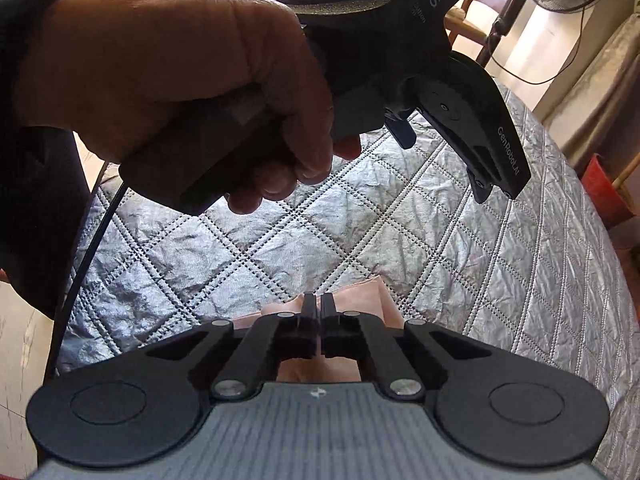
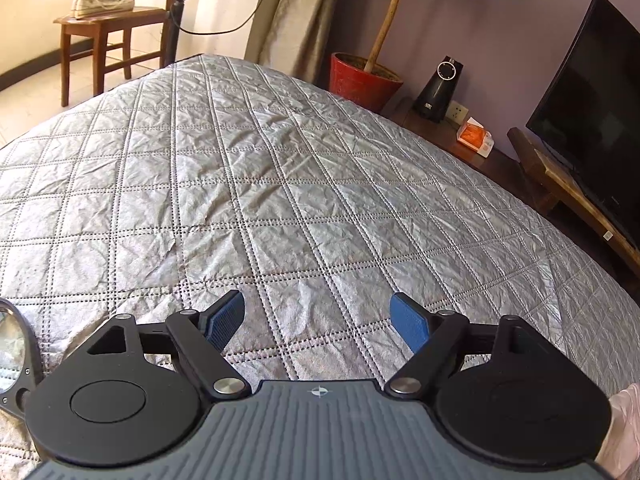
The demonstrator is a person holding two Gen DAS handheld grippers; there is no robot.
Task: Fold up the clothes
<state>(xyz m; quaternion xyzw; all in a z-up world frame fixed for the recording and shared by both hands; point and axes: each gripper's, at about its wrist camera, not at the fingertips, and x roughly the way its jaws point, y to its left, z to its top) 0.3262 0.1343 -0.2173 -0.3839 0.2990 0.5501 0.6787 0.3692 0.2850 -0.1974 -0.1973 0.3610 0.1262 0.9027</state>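
Pinching the pink garment [image 1: 352, 300] near the bed's [image 1: 400, 216] near edge, the left tool [image 1: 319, 306] is clenched on the cloth. Lift slowly so the fabric does not slip; the right tool [image 2: 318, 320], released, hangs empty above the quilt.

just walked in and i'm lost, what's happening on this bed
A person is folding clothes on a bed covered with a silver quilted bedspread, holding a two-finger gripper in each hand. The left gripper is shut, its fingers together over a pale pink cloth lying near the bedspread's edge; whether cloth is pinched between them cannot be told. The right gripper is open over bare quilt with nothing between its blue pads. In the left wrist view the person's right hand grips that tool's handle.
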